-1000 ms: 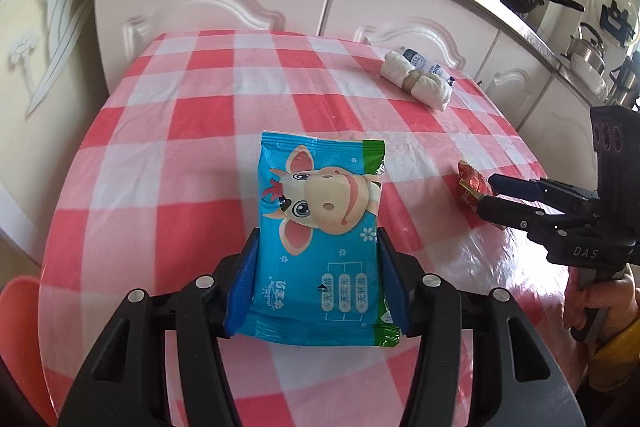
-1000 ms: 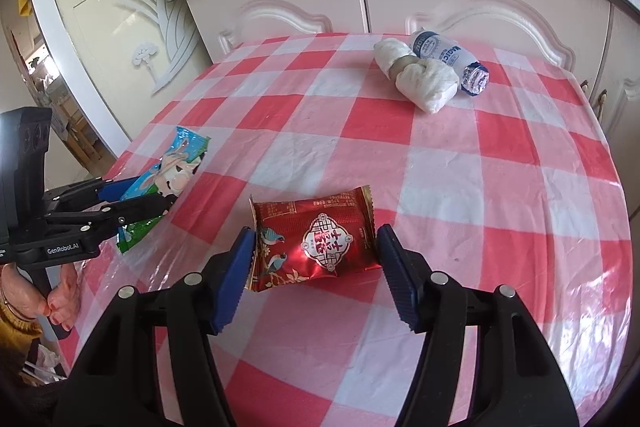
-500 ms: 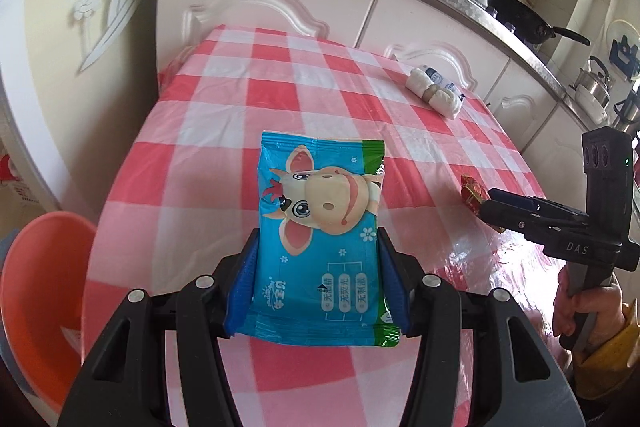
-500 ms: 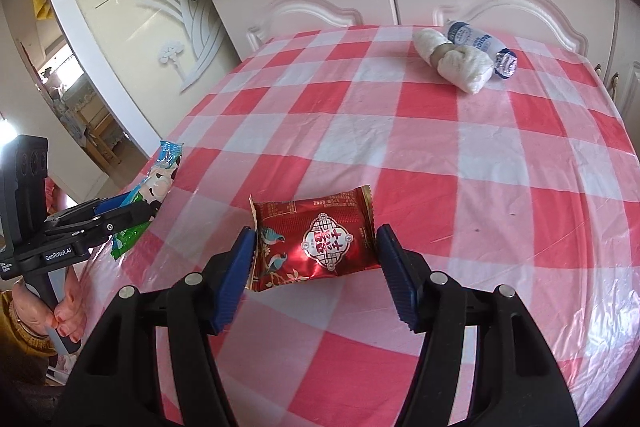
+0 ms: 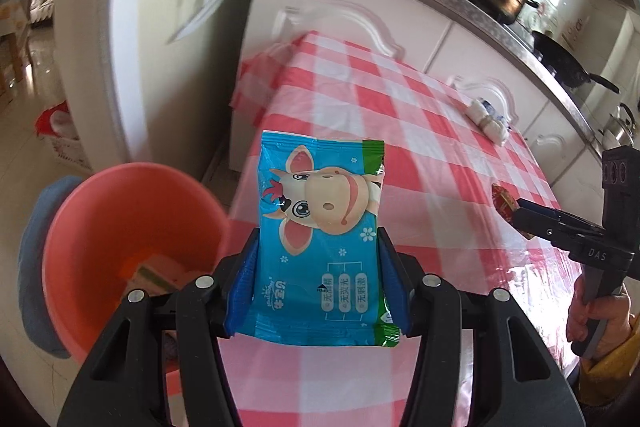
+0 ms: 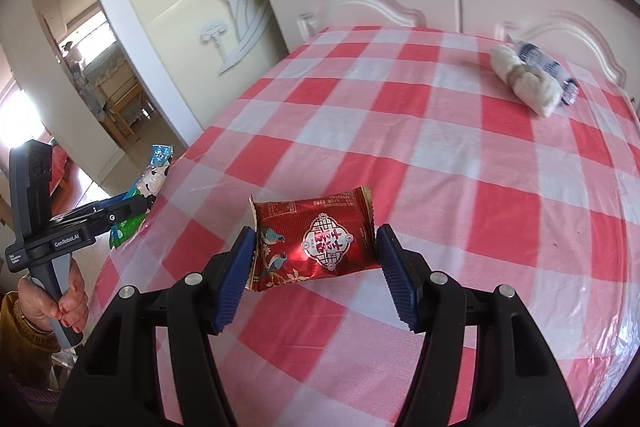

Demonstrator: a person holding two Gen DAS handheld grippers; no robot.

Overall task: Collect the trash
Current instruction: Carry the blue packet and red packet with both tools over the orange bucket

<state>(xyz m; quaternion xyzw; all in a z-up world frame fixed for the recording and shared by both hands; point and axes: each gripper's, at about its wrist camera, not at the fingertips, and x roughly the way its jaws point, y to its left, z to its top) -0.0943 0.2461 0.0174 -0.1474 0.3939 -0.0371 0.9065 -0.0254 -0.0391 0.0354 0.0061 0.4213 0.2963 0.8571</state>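
swinging away from the worktop (image 5: 420, 131), our left gripper (image 5: 318, 279) has carried the blue packet (image 5: 320, 227) out past the cloth's edge since a second ago, when it sat low over the checks. the orange bin (image 5: 132, 227), out of sight then and only at the edge half a second back, now fills the lower left of the left view, with some scraps already lying in it. both pads clamp the packet by its sides, upright, just right of the bin's rim rather than over its mouth. our right gripper (image 6: 316, 267) has lifted too and holds the red wrapper (image 6: 312, 239) above the cloth; the left pad presses it, while the right pad looks barely touching, so that hold may be weak. we judge the pickup done for both pieces and the drop next: the packet needs to travel further left before we let go. a white roll (image 6: 524, 83) and a bottle (image 6: 544, 65) remain together at the far side.
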